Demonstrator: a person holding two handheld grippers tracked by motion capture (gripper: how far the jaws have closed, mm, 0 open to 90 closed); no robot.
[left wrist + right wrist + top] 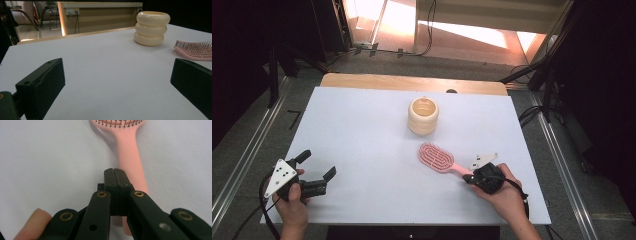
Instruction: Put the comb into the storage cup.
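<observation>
**Right claw pressed together over pink brush handle**

High view: right claw low at the right front of the white worktop, at the handle end of the pink hairbrush, which lies flat just in front of the cream ringed cup. Left claw at the front left corner, spread wide, nothing between the jaws.

Left gripper view: both black jaws far apart over bare worktop; cream ringed cup upright ahead, pink hairbrush bristles-up to its right.

Right gripper view: right claw shut tight, pads meeting, nothing pinched; pink hairbrush handle passing beneath and slightly right of the tips. Touching or hovering: cannot tell.
</observation>
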